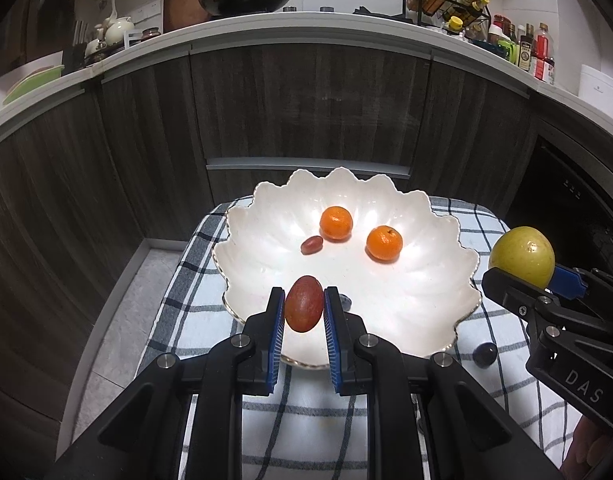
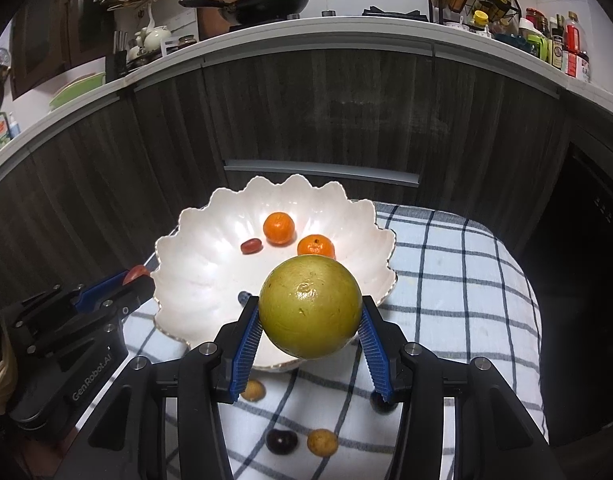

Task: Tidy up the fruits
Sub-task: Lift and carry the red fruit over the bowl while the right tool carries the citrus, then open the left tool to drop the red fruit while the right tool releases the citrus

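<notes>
A white scalloped bowl point(image 1: 406, 312) point(image 2: 194, 280) stands on a checked cloth point(image 1: 194, 304) point(image 2: 458, 280). In it lie two small oranges point(image 1: 336, 222) point(image 1: 384, 243) point(image 2: 279, 227) point(image 2: 315, 247) and a small red grape point(image 1: 311, 245) point(image 2: 251, 245). My left gripper point(image 1: 304, 308) point(image 2: 136, 276) is shut on a larger red grape point(image 1: 304, 309) over the bowl's near rim. My right gripper point(image 2: 310, 316) point(image 1: 522, 276) is shut on a big yellow-green fruit point(image 2: 311, 307) point(image 1: 521, 255), held above the bowl's right side.
On the cloth near me lie two small tan fruits point(image 2: 253, 390) point(image 2: 322, 442) and dark round fruits point(image 2: 281, 441) point(image 1: 485, 354); a bluish berry point(image 1: 345, 302) sits by the rim. Dark cabinets point(image 1: 306, 112) stand behind, a floor strip point(image 1: 122, 320) at left.
</notes>
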Motion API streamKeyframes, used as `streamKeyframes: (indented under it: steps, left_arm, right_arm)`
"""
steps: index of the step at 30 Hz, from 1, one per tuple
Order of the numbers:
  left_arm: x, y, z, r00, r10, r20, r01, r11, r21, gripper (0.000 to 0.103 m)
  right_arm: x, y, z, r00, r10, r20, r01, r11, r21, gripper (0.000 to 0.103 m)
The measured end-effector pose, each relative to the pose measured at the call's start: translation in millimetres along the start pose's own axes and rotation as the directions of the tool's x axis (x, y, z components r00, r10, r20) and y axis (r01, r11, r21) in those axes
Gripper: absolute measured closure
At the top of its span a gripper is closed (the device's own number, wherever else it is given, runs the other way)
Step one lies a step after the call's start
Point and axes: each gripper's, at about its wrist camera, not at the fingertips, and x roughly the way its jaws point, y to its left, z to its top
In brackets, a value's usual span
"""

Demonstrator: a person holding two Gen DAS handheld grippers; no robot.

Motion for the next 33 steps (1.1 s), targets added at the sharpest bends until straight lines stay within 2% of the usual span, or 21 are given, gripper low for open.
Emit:
streamKeyframes:
  steps: [16, 33]
  left_arm:
    - [32, 11, 10, 0.999, 0.009, -0.05, -0.01, 1.0, -0.01, 0.083]
    - [62, 15, 7, 0.992, 0.007, -0.129, -0.007, 1.0, -0.002, 0.082]
  right_arm:
    - [29, 4, 11, 0.999, -0.014, -0.035, 0.014, 1.0, 0.015, 0.054]
    - [60, 7, 8, 0.993, -0.014, -0.12, 0.016, 1.0, 0.009, 0.054]
